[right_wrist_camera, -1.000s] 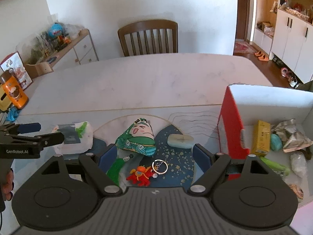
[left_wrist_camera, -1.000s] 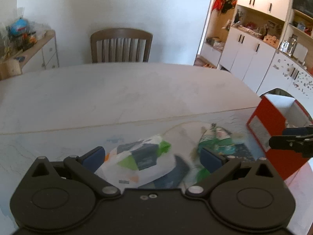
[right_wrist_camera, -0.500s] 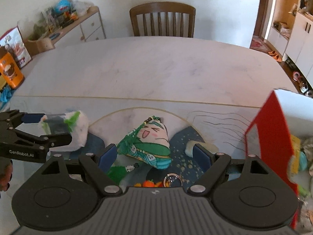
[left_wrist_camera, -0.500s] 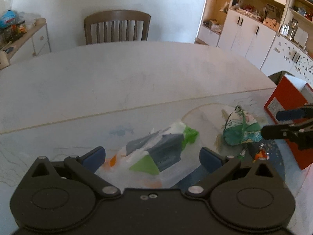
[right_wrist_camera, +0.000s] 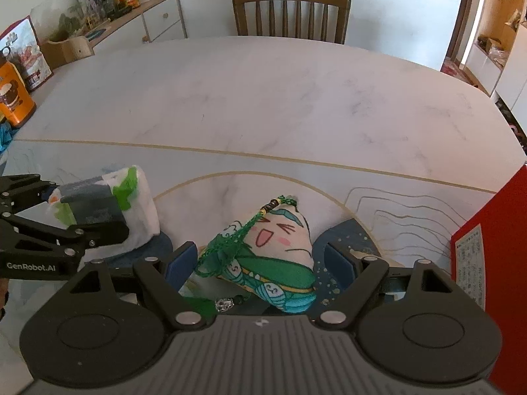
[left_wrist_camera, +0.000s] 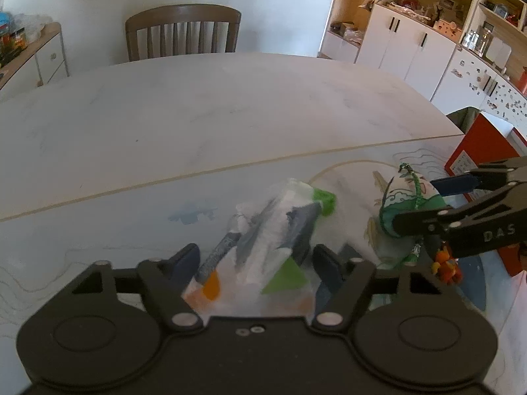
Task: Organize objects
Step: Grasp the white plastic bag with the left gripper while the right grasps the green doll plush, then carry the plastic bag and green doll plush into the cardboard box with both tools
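Surface: white marble-look table [right_wrist_camera: 263,98] with a thin gold inlay line and a printed mat [right_wrist_camera: 355,240] (gold arc, dark blue patch, wavy contour lines) at the near edge. Wooden slat-back chair [right_wrist_camera: 291,13] at the table's far side. Sideboard [right_wrist_camera: 145,19] with toys and clutter left of the chair; white cabinets [left_wrist_camera: 411,49] and open shelves right of it.

Left gripper [left_wrist_camera: 255,260]: jaws narrowed onto a white plastic pack [left_wrist_camera: 276,227] with grey, green and orange print, held just left of the mat's arc.

Right gripper [right_wrist_camera: 260,263]: jaws half-open, straddling a plush dumpling charm [right_wrist_camera: 276,250] (laughing face, green net cord) on the mat, not visibly clamping it.

Red box [right_wrist_camera: 490,263] at the mat's right edge, label print too small to read.

Legible text: "GenRobot.AI" on left gripper body, "DAS" on the right
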`<state>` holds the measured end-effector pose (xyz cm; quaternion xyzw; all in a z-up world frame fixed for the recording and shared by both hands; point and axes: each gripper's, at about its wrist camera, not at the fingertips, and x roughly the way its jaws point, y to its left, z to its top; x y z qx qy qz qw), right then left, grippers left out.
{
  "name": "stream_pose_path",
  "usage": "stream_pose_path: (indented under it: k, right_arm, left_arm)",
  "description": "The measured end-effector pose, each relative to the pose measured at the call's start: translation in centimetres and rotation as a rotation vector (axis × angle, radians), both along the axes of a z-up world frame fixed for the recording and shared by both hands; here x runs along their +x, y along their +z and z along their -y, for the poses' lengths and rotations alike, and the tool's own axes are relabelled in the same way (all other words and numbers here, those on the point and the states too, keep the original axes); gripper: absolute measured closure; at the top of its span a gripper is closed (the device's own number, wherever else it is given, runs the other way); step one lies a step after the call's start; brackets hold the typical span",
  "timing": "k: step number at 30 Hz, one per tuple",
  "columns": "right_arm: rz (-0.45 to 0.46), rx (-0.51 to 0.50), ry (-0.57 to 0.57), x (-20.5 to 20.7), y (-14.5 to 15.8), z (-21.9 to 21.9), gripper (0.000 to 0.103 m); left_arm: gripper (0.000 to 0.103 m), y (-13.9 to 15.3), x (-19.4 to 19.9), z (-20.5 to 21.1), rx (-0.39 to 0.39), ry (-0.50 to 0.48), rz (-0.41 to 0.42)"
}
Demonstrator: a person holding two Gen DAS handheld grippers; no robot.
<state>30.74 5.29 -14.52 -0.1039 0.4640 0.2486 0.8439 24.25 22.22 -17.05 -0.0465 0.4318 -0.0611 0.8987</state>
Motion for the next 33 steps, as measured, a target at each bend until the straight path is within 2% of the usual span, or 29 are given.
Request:
stream_pose_path:
  k: [4,8,13,20,25,33]
  right_arm:
    - [-0.005,-0.007,0.012,0.0,-0.2,-0.1,0.034]
    - [0.010,-0.017,0.016,-0.2,-0.2,-0.3,0.037]
    - [0.023,-0.021,0.013,-0.7,0.0,-0.2,0.043]
    - [0.047,0.025,0.003,-1.7,2.0,0.6,0.045]
    - [0.069,0.066,0.001,-3.0,4.5,2.0,0.045]
    - [0.088,0.119,-0.011,-5.2,8.7,4.9,0.045]
  left_arm:
    - [0.042,0.2,-0.2,0.0,-0.018,0.009,0.006]
    - [0.058,0.6,-0.3,0.0,-0.039,0.011,0.013]
    - [0.064,1.1,-0.2,0.3,-0.042,0.022,0.005]
    - [0.065,2.5,-0.7,0.4,-0.066,0.042,0.018]
    - [0.065,4.2,-1.3,0.8,-0.126,0.061,0.005]
    - [0.065,7.5,-2.7,3.3,-0.146,0.023,0.020]
